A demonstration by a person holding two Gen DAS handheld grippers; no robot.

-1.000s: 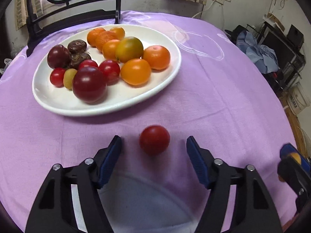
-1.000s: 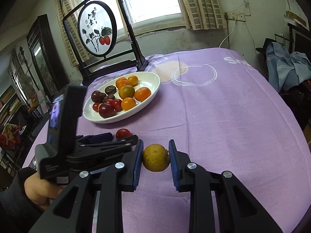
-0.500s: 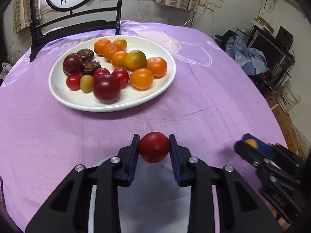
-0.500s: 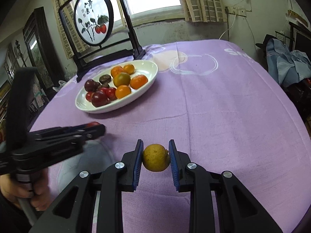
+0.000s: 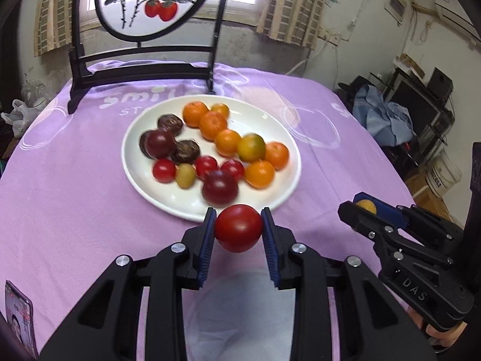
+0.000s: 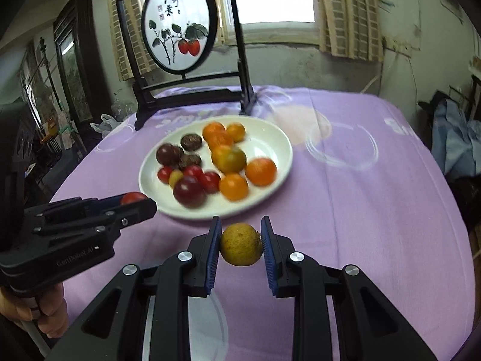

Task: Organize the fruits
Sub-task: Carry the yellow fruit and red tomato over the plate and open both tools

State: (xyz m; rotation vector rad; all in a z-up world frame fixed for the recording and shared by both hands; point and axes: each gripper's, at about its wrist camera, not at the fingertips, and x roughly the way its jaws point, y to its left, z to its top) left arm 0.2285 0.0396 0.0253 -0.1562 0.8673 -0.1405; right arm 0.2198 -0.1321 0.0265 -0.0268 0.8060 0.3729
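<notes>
Two tongs clamped: left tongs [image 5: 238, 228] on one red tomato [image 5: 238, 228], right tongs [image 6: 241, 244] on one yellow-green citrus [image 6: 241, 244]; one white plate [image 5: 150, 192] holds fourteen fruits.

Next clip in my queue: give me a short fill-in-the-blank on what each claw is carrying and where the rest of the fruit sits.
1. The left claw is shut on a round ____ tomato.
2. The right claw grips a yellow-green round citrus fruit, held above the ____ tablecloth.
3. The other fruits lie on an oval ____ plate.
4. Behind the plate stands a black-framed round screen painted with two red ____.

Missing words: red; purple; white; fruits
</notes>
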